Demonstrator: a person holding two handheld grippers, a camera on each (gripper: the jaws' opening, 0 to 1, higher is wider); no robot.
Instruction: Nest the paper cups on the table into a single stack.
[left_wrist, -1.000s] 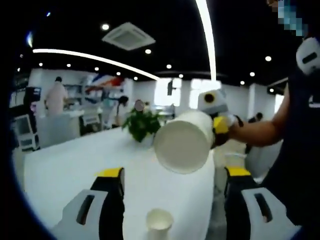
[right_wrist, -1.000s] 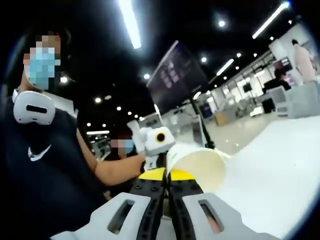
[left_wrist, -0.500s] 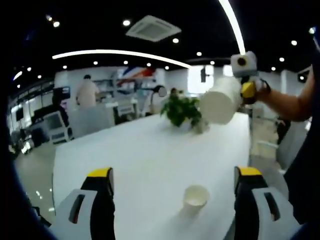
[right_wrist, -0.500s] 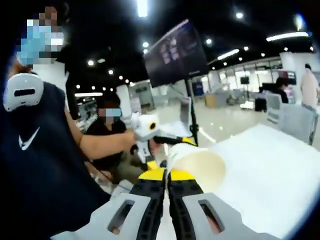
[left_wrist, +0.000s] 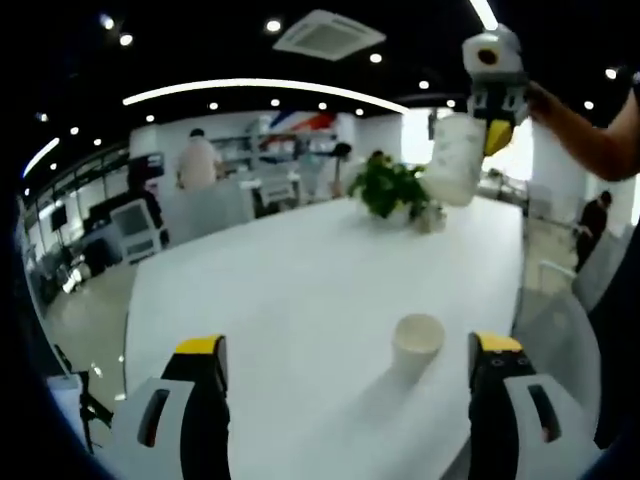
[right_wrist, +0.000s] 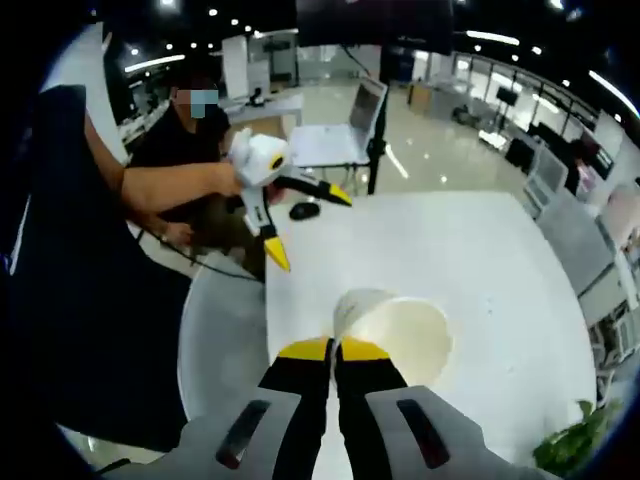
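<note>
Right gripper (right_wrist: 333, 350) pinches the rim of a paper cup (right_wrist: 397, 332), raised high above the table (right_wrist: 480, 250). Left gripper (left_wrist: 345, 345) hangs with jaws spread wide over the table, a second cup (left_wrist: 417, 344) standing upright between them.

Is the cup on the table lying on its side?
No, the cup on the table stands upright with its open mouth facing up.
</note>
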